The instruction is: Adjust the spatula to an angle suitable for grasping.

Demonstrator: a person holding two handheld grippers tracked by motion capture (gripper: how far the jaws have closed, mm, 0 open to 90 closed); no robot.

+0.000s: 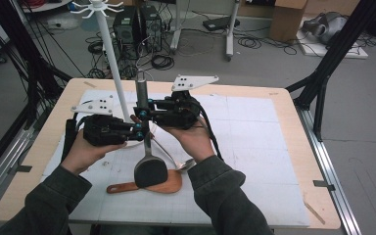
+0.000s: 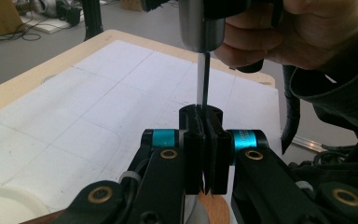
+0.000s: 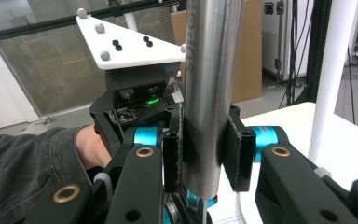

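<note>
Wooden table (image 1: 293, 117), white gridded mat (image 1: 254, 147), wooden spatula (image 1: 164, 186), spoon (image 1: 186, 164)

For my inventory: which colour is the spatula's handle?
Brushed silver metal handle, clearest in the right gripper view.

We read this as a lab or robotics workspace: black frame struts (image 1: 340, 46) flank the table (image 1: 284, 105), cables (image 1: 159, 61) sprawl over the grey floor beside computer towers (image 1: 127, 24), and cardboard boxes (image 1: 286, 19) stand at the back.
</note>
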